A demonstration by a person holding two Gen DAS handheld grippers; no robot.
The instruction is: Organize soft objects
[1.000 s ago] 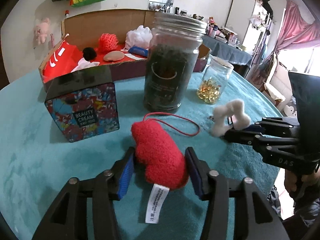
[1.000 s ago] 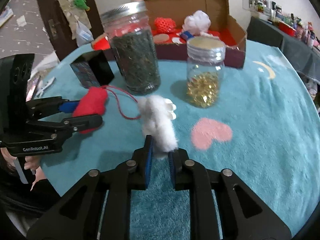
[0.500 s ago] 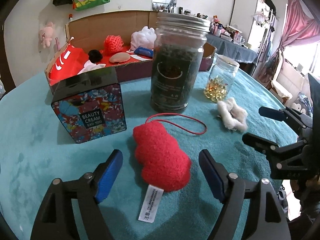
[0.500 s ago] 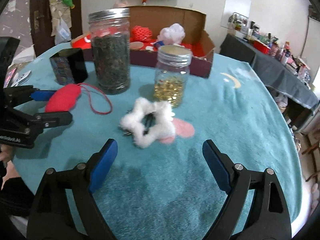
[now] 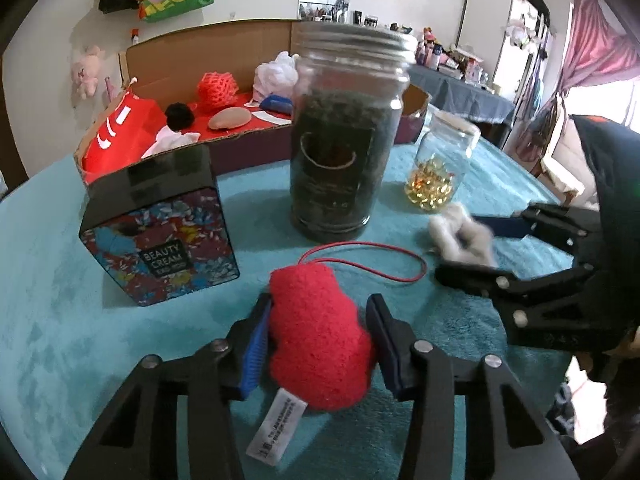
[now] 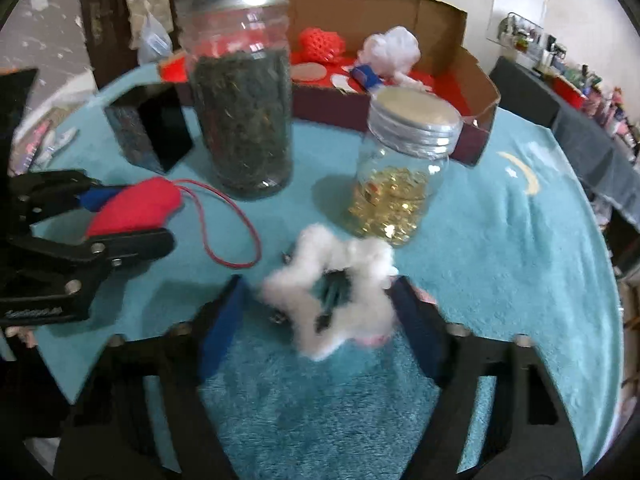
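Teal cloth (image 5: pixel 60 300) covers my table; low in the frame, my left tongs (image 5: pixel 316 338) have just been closing and now pinch the red plush (image 5: pixel 316 336), long axis pointing away toward the box (image 5: pixel 224 40). My right tongs (image 6: pixel 320 320) have been closing round the white fluffy star (image 6: pixel 332 280), pads not yet pressing.

White walls, pink curtain (image 5: pixel 596 36) by bright window, white cabinet (image 5: pixel 490 16), dark door (image 6: pixel 106 12).

Wrist views — close, downward, sharing jars (image 5: pixel 344 136).
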